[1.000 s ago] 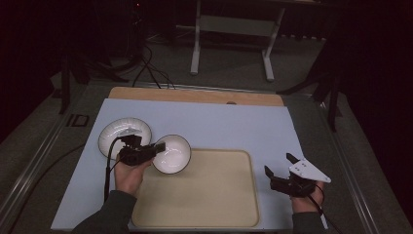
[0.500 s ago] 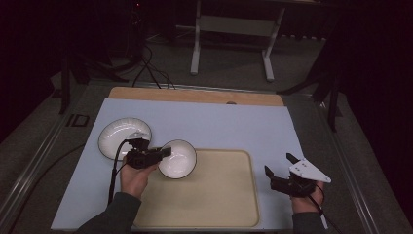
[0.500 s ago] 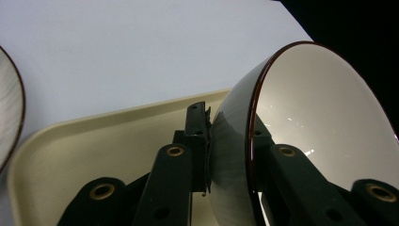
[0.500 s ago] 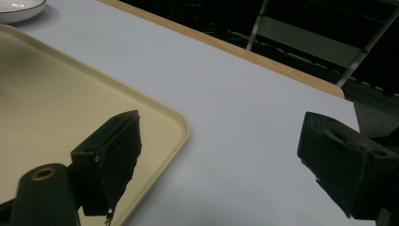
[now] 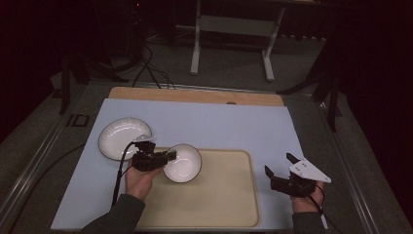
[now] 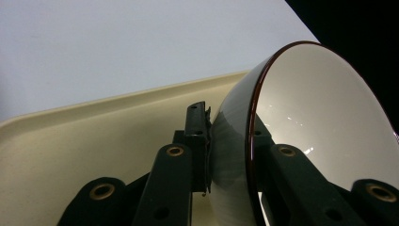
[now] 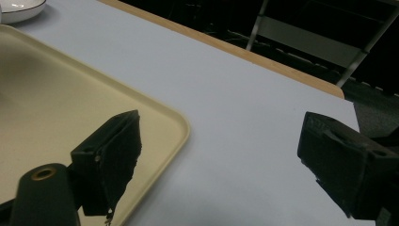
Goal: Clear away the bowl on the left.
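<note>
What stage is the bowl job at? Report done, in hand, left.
Done: the left claw is shut on the rim of the bowl, which is tipped over the near-left part of the tray.
In hand: carrying that bowl above the tray.
Left: setting it down, probably on the tray; the plate sits on the mat beside the tray. The right claw waits open, right of the tray.

The pale blue table mat (image 5: 214,122) and cream plastic tray (image 5: 219,195) are lit evenly from overhead while the surrounding room is left nearly black, small glare spots are thrown inside the glossy white dark-rimmed bowl (image 6: 324,117), and nearby black jaws are rendered slightly soft.
</note>
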`<state>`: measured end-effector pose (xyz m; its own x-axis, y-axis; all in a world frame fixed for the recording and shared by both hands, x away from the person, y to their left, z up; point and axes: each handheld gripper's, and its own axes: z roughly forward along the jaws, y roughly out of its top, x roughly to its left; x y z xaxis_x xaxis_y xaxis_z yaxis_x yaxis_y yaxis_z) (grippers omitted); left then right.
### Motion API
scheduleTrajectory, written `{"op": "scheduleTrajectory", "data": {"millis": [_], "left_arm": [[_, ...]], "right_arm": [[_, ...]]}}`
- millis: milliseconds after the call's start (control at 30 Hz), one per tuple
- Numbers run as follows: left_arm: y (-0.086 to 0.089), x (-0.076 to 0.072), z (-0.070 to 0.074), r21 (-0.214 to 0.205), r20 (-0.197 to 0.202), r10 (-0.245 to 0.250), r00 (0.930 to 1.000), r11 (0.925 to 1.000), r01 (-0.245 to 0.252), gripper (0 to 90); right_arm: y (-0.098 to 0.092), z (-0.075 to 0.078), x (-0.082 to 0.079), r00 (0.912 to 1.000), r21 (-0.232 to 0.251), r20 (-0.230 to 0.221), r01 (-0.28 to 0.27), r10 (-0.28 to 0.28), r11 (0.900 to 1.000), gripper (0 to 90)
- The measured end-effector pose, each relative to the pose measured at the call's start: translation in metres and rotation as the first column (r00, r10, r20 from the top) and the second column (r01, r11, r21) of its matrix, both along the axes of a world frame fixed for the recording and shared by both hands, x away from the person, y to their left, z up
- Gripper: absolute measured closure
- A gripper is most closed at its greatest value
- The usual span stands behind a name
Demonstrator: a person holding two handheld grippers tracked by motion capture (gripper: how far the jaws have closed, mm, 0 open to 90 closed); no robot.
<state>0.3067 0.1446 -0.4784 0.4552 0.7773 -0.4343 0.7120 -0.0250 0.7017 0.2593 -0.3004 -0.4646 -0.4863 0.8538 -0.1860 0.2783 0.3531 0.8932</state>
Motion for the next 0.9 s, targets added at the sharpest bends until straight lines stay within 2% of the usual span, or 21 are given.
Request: {"op": "scheduleTrajectory", "data": {"millis": [900], "left_arm": [[-0.022,-0.007,-0.014,0.027,-0.042,-0.058,0.9974,0.9978,0.060,78.6]], "right_arm": [[-0.001,0.000,0.000,1.0000,0.003,0.002,-0.001,0.001,1.0000,13.5]]}}
